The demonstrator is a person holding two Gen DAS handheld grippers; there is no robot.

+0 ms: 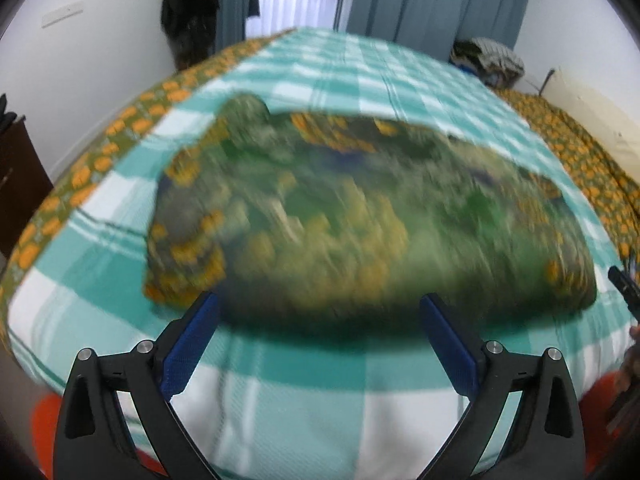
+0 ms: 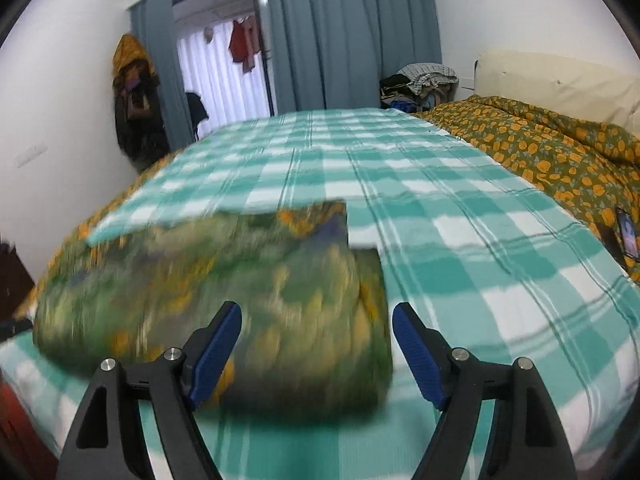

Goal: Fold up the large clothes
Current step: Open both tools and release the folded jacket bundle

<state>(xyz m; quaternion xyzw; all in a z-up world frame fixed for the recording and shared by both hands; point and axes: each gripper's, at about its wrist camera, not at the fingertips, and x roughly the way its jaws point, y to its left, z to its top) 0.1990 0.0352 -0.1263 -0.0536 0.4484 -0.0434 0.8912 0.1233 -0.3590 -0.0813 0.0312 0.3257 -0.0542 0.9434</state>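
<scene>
While left view shows whole garment (image 1: pixel 360 216), right adds phone (image 2: pixel 627 238).

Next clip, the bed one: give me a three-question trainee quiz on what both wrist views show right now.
1. True or false: the left gripper is clamped on the folded garment.
2. Multiple choice: the folded garment lies on A) the bare floor, B) the teal checked blanket, C) a chair.
3. Fill in: the pads on the right gripper fingers are ____ in colour.

Key:
1. False; both fingers stand wide apart with nothing between them.
2. B
3. Blue
</scene>
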